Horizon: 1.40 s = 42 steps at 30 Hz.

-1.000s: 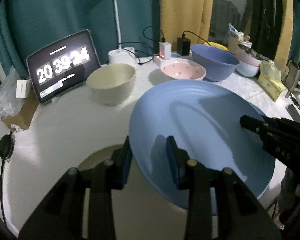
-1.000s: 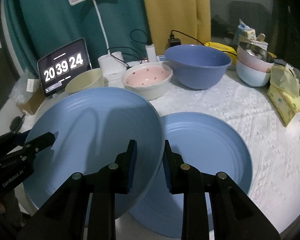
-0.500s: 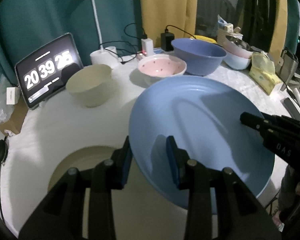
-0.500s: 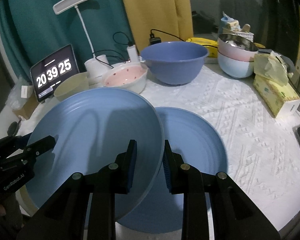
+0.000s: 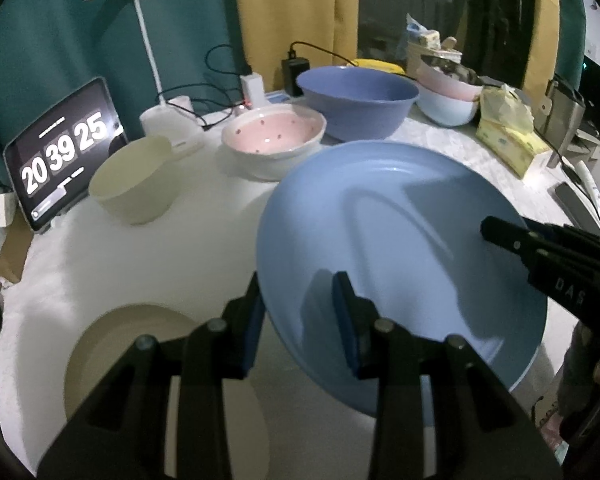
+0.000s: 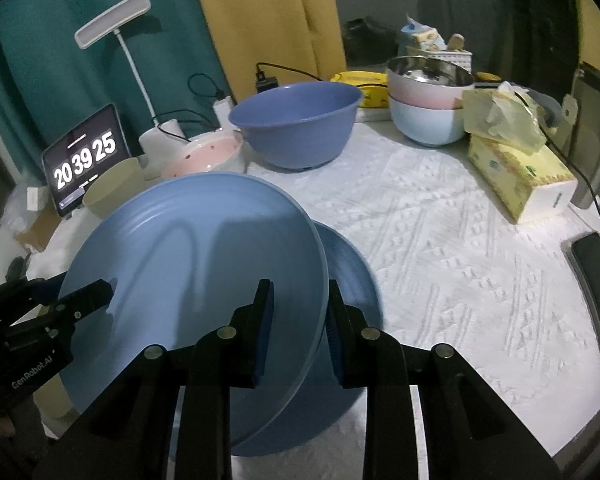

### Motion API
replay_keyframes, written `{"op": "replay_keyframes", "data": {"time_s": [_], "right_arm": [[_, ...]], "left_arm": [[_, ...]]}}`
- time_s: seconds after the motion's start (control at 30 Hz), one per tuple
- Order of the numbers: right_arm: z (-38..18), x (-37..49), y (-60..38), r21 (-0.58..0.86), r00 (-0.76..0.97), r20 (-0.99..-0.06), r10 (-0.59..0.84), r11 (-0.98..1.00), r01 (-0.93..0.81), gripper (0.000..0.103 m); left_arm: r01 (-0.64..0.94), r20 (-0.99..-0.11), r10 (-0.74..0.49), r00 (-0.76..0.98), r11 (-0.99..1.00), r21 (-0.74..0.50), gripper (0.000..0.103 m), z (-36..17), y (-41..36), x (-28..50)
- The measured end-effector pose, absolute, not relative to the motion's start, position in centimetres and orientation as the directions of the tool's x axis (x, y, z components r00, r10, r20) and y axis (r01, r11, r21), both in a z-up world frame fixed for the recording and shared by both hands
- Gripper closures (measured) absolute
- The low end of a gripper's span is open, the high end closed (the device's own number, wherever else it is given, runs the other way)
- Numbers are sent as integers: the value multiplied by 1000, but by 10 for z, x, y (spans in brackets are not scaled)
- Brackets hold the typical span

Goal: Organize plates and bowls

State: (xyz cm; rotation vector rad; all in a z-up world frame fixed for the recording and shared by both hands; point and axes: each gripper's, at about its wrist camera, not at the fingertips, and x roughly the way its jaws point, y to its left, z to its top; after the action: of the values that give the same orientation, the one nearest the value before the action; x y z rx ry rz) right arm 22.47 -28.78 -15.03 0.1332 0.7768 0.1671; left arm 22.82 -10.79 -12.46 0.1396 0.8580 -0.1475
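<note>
A large blue plate [image 5: 400, 248] hangs tilted above the table, held at opposite rims. My left gripper [image 5: 298, 282] is shut on its near-left rim, and my right gripper [image 6: 299, 285] is shut on the right rim. In the right wrist view the held blue plate [image 6: 196, 264] covers most of a second blue plate [image 6: 352, 276] that lies flat on the cloth. A beige plate [image 5: 100, 360] lies under my left gripper. Behind stand a beige bowl [image 5: 132, 184], a pink spotted bowl [image 5: 274, 140] and a big blue bowl [image 5: 358, 100].
Stacked pink and pale blue bowls [image 6: 424, 104] sit at the back right beside a yellow tissue box [image 6: 516, 176]. A tablet clock [image 6: 86, 156], a white lamp [image 6: 140, 64] and chargers line the back left. A dark phone [image 6: 596, 280] lies at the right edge.
Both grippers have carried the blue plate sideways to the right. It now covers more of the second blue plate, and more of the beige plate shows on the left.
</note>
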Motion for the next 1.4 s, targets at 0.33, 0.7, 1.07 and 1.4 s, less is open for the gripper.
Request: {"op": "replay_keyframes", "data": {"time_s": [0.33,0.7,1.07,1.4], "right_arm": [[-159,225,-304,193,692,-697,189,978,-72,76],[-169,231,-313,189,683,-710,170,981,-48,76],[-171,232,-309,153,690,-709,146,987,-51,73],[-176,233,-297,122,678,-720,147,989,-85,48]], "left_arm": [[209,-776,-71,627,975,80,68,-139,-124,235],[245,-811,-46,583,962,122,67,-162,-136,246],[244,-805,-30,592,959,144,67,-162,-138,245],[220,-808,-29,589,968,125,67,-159,-131,242]]}}
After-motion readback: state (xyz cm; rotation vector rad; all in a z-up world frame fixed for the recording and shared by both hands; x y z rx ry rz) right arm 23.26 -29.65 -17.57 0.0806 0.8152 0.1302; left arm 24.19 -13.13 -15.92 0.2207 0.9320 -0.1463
